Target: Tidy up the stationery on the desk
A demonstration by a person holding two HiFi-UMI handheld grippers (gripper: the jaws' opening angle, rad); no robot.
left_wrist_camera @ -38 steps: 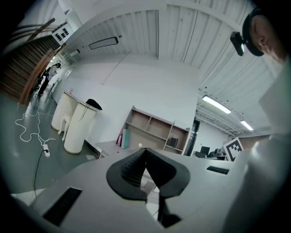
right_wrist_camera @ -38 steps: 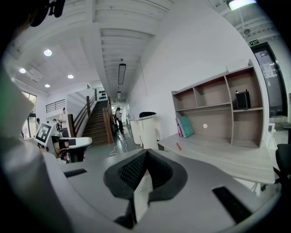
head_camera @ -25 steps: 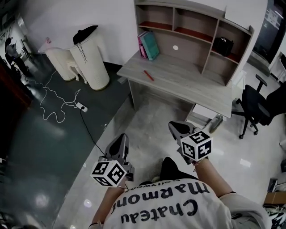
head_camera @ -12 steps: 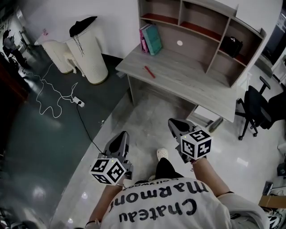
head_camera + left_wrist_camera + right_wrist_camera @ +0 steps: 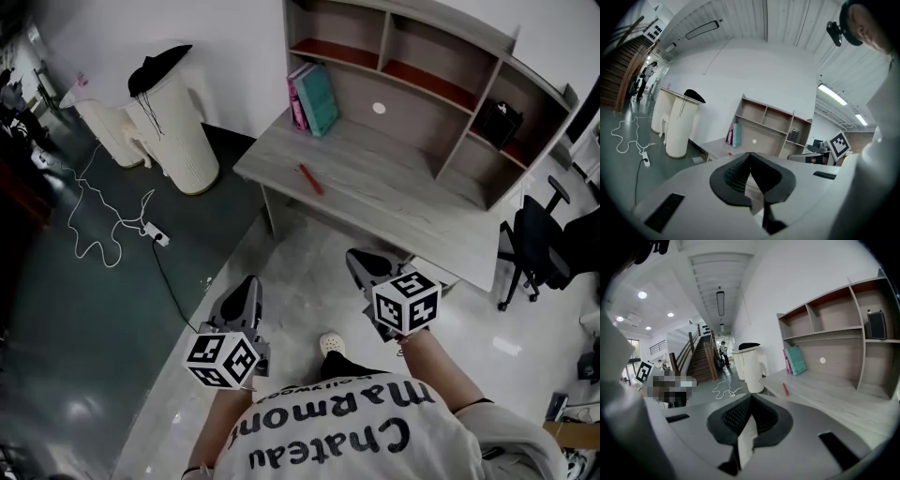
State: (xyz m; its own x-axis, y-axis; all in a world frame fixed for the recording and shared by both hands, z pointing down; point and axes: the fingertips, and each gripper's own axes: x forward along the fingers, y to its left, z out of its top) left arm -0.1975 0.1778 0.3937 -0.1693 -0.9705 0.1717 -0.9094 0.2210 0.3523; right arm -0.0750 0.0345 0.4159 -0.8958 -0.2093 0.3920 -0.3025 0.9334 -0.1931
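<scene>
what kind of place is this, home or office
Most likely an office or workshop hall, not a home: a desk with a shelf hutch, a black swivel chair on glossy floor tiles, and a wide staircase beyond.

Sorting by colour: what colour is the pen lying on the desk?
The slim pen is red, clearest in head view.

The right gripper (image 5: 750, 398) has its jaws together at the tips, with nothing between them. Beyond lies a pale wooden desk (image 5: 834, 398) carrying a red pen (image 5: 785, 389) and 2 leaning books (image 5: 794, 360). A white bin (image 5: 751, 367) stands beside the desk.
</scene>
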